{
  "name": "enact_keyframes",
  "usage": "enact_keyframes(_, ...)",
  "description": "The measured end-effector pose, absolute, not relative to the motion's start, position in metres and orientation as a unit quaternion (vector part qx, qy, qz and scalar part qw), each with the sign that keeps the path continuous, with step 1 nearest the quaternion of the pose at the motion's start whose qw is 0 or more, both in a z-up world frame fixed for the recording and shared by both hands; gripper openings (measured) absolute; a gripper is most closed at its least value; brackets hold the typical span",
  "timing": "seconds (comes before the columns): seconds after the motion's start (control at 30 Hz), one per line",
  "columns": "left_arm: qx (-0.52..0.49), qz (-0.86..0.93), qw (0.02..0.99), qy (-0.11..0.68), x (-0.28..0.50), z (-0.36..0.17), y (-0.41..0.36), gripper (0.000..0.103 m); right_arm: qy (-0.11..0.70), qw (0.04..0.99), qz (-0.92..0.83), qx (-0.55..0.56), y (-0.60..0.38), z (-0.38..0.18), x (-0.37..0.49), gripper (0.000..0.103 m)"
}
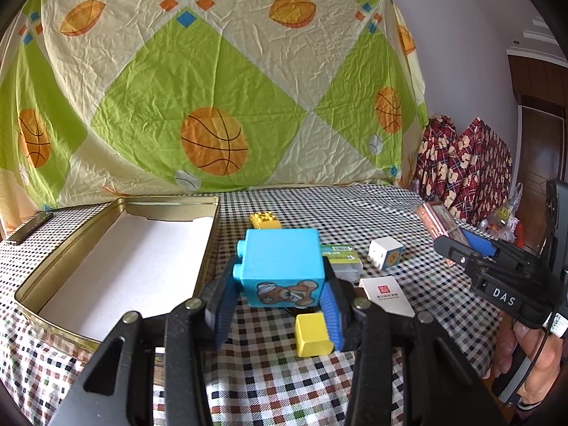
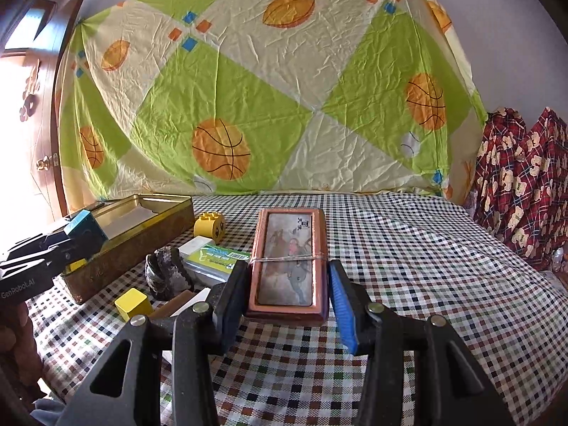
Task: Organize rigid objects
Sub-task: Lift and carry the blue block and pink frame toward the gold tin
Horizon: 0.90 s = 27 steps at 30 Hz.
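Left wrist view. Left gripper (image 1: 280, 305) pinches the blue block (image 1: 282, 266) by its side faces, bear picture toward the camera, studs pointing toward the tin (image 1: 209, 245). The block looks lifted clear of the checked cloth (image 1: 277, 383), just beside the tin's near long wall. The tin is open, its pale floor bare where visible. Further from the tin than the block: a yellow cube (image 1: 313, 333) below the gripper, a white card (image 1: 385, 293), a white cube (image 1: 385, 254). A yellow stud brick (image 1: 264, 220) sits behind the block, near the tin's far corner. Right gripper (image 1: 465, 245) shows at the frame's edge, well away from the tin.

Right wrist view. Right gripper (image 2: 287, 294) is spread, one finger either side of the copper case (image 2: 289, 262), which lies flat on the cloth; whether the pads touch it I cannot tell. The case is bound with a thin band and lies well apart from the tin (image 2: 142, 230), with an eraser box (image 2: 213, 259) and a dark rock (image 2: 167, 277) between.

Risks, as judged: the block is held low on smooth faces, so a tilt over the tin wall may let it slip or clip the rim. Closing on the case off-centre could skid it across the cloth.
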<state>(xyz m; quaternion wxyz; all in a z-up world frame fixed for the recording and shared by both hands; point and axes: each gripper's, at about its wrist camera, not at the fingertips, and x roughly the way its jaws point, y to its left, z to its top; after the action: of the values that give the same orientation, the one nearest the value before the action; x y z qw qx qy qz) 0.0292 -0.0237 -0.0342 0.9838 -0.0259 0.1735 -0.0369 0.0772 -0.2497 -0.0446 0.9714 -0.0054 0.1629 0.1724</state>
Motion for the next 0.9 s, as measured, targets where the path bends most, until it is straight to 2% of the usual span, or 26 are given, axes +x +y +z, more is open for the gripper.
enact_keyframes(0.3, -0.041, -0.026, 0.987, 0.152, 0.022, -0.032, -0.016, 0.042, 0.122, 0.977, 0.173, 0.007, -0.253, -0.04, 0.067, 0.047)
enact_keyframes(0.9, -0.042, 0.021, 0.991, 0.128, 0.009, -0.03, 0.009, 0.042, 0.112, 0.973, 0.2, 0.01, -0.226, -0.039, 0.064, 0.047)
